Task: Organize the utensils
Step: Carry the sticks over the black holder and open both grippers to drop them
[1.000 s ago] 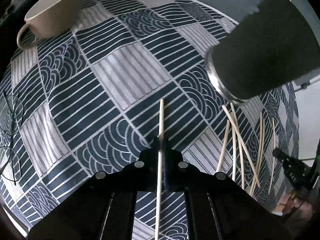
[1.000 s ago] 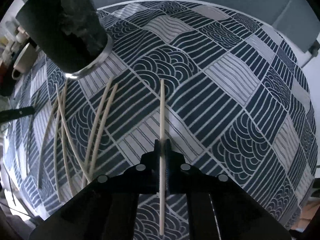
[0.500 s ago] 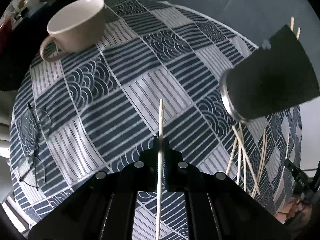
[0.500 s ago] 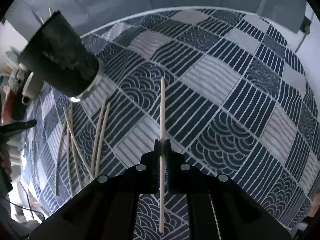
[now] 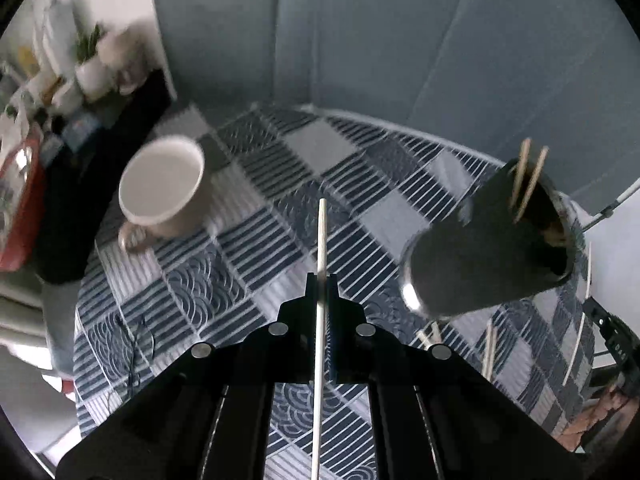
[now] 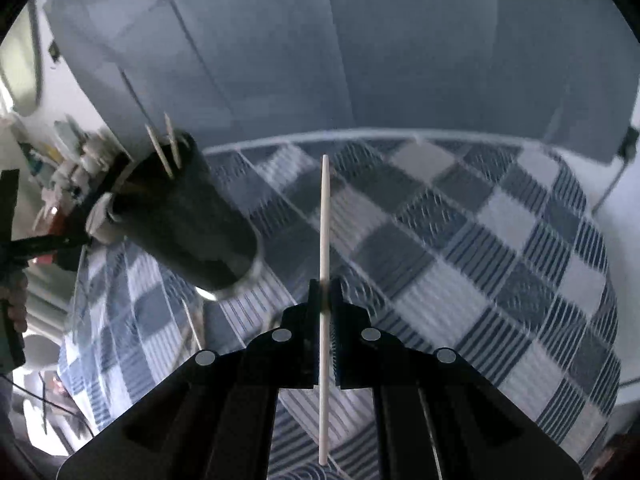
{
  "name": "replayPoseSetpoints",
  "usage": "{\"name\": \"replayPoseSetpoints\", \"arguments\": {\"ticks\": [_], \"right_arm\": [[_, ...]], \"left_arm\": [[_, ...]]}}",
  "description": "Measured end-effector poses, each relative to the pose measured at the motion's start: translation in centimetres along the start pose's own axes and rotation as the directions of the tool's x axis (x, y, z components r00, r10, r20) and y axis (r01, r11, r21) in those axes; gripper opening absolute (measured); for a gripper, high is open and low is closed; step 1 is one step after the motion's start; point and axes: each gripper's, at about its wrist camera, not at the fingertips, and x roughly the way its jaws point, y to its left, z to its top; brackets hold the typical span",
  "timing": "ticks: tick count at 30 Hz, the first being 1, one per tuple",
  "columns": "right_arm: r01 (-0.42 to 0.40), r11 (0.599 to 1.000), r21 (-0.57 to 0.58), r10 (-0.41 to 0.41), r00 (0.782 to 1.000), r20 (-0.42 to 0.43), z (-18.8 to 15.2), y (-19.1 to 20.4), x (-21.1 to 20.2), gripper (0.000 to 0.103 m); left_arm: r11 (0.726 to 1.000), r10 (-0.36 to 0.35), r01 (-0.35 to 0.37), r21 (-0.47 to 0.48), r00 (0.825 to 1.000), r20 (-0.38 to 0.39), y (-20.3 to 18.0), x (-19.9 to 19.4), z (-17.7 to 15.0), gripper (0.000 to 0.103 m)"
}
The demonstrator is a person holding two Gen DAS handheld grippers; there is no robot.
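Note:
My left gripper [image 5: 321,280] is shut on a pale wooden chopstick [image 5: 321,236] that points forward above the table. My right gripper [image 6: 325,286] is shut on another chopstick [image 6: 325,216], also held in the air. A dark cylindrical cup [image 5: 492,252] stands to the right in the left wrist view with two chopsticks [image 5: 526,180] sticking out of its top. It shows at the left in the right wrist view [image 6: 188,220]. Several loose chopsticks [image 5: 490,350] lie on the cloth in front of the cup.
A blue and white patterned tablecloth [image 5: 280,240] covers the table. A beige mug [image 5: 164,188] stands at the far left. Glasses [image 5: 132,344] lie near the left edge. A cluttered shelf [image 5: 60,80] stands beyond. Grey wall panels rise behind the table.
Both grippers have risen and tilted up with their chopsticks, so the cup's open top and the wall now show. The mug looks nearer the middle in the left wrist view.

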Motion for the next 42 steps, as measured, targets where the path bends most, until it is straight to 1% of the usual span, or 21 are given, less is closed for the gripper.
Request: {"name": "replayPoseSetpoints", "arguments": {"ticks": [3, 5, 6, 8, 10, 15, 17, 19, 23, 24, 26, 28, 32, 35, 37, 39, 42], "right_arm": [[-0.013, 1.000, -0.026, 0.014, 0.999, 0.043, 1.9, 1.1, -1.0, 0.005], [-0.023, 0.999, -0.037, 0.026, 0.997, 0.067, 3.1, 1.7, -1.5, 0.005], [-0.029, 0.999, -0.041, 0.032, 0.997, 0.075, 3.5, 2.0, -1.7, 0.005], [-0.038, 0.997, -0.060, 0.044, 0.994, 0.098, 4.7, 2.8, -2.2, 0.005], [-0.041, 0.996, -0.082, 0.050, 0.992, 0.116, 5.6, 3.6, -2.6, 0.005], [-0.060, 0.991, -0.122, 0.078, 0.985, 0.155, 8.2, 5.5, -3.4, 0.005], [-0.071, 0.988, -0.140, 0.095, 0.981, 0.171, 9.5, 6.3, -3.7, 0.005], [-0.072, 0.985, -0.156, 0.101, 0.976, 0.191, 10.6, 7.2, -4.0, 0.005], [-0.107, 0.980, -0.168, 0.146, 0.959, 0.242, 12.8, 8.7, -4.4, 0.005], [-0.122, 0.978, -0.167, 0.163, 0.953, 0.254, 13.2, 8.9, -4.4, 0.005], [-0.157, 0.974, -0.163, 0.199, 0.938, 0.284, 13.9, 9.4, -4.5, 0.005], [-0.188, 0.969, -0.158, 0.229, 0.924, 0.306, 14.3, 9.7, -4.5, 0.005], [-0.230, 0.963, -0.144, 0.267, 0.897, 0.353, 14.7, 10.1, -4.0, 0.005], [-0.276, 0.952, -0.133, 0.307, 0.865, 0.397, 14.4, 10.2, -3.3, 0.005], [-0.289, 0.949, -0.123, 0.314, 0.858, 0.406, 14.3, 10.3, -2.9, 0.005], [-0.304, 0.946, -0.109, 0.321, 0.854, 0.410, 13.9, 10.2, -2.0, 0.005], [-0.315, 0.944, -0.094, 0.326, 0.857, 0.399, 12.6, 10.1, -0.5, 0.005]], "left_arm": [[1.000, -0.007, 0.006, 0.017, 0.999, 0.037, -0.8, -1.5, 1.0, 0.004], [0.999, -0.028, 0.026, 0.028, 0.998, 0.059, -1.5, -2.4, 2.0, 0.004], [0.998, -0.055, 0.052, 0.035, 0.996, 0.073, -2.0, -3.1, 2.6, 0.004], [0.996, -0.061, 0.055, 0.064, 0.993, 0.101, -3.0, -4.1, 3.2, 0.004], [0.993, -0.088, 0.077, 0.091, 0.988, 0.127, -4.4, -5.2, 4.1, 0.004], [0.985, -0.127, 0.103, 0.141, 0.976, 0.175, -7.2, -6.9, 6.1, 0.004], [0.982, -0.129, 0.098, 0.163, 0.973, 0.194, -8.2, -7.2, 6.7, 0.004], [0.978, -0.148, 0.111, 0.178, 0.966, 0.210, -9.2, -7.4, 7.4, 0.004], [0.969, -0.191, 0.143, 0.203, 0.952, 0.241, -11.0, -7.4, 8.3, 0.004], [0.967, -0.197, 0.149, 0.206, 0.950, 0.240, -11.4, -7.1, 8.4, 0.004], [0.965, -0.213, 0.161, 0.209, 0.942, 0.260, -11.9, -6.8, 8.5, 0.005], [0.965, -0.217, 0.162, 0.207, 0.937, 0.274, -12.2, -6.4, 8.5, 0.005], [0.964, -0.248, 0.198, 0.177, 0.912, 0.327, -12.0, -6.0, 8.7, 0.005], [0.964, -0.261, 0.217, 0.156, 0.888, 0.378, -11.7, -5.7, 8.7, 0.005], [0.960, -0.276, 0.235, 0.150, 0.877, 0.393, -11.6, -5.4, 8.6, 0.005], [0.960, -0.276, 0.232, 0.156, 0.877, 0.393, -11.7, -4.9, 8.2, 0.004], [0.956, -0.288, 0.244, 0.160, 0.879, 0.380, -11.6, -4.2, 7.6, 0.004]]}}
